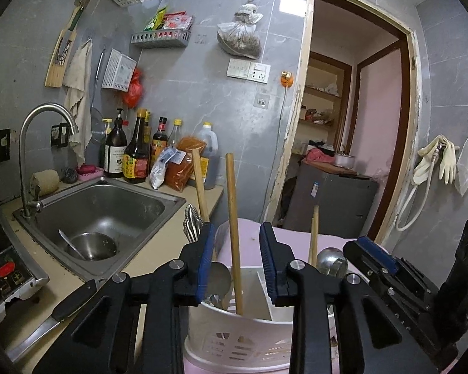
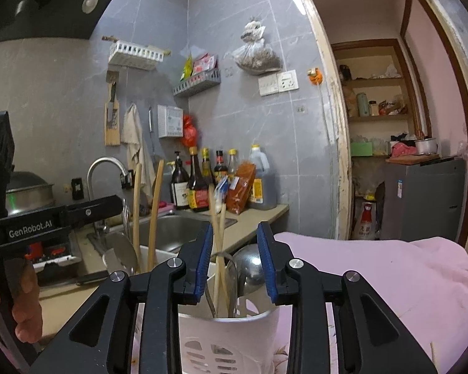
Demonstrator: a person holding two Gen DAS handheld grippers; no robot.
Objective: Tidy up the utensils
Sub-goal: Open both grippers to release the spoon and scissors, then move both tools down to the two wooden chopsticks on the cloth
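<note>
Utensils are mostly standing in the white holder [image 1: 234,327] already, both tongs [image 1: 235,261] [image 2: 235,261] hovering spread and empty, a knife [image 1: 59,311] lying on the counter [image 1: 146,265] and a spoon [image 1: 70,244] waiting in the sink [image 1: 109,205].

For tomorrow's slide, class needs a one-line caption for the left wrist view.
Open left gripper poised over a white utensil holder of wooden-handled tools, beside a steel sink.

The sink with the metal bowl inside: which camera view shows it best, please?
The left wrist view shows it best: the whole sink is visible, with the metal bowl and a spoon lying in it. In the right wrist view only part of the basin appears, behind wooden handles, and the bowl is hidden.
</note>
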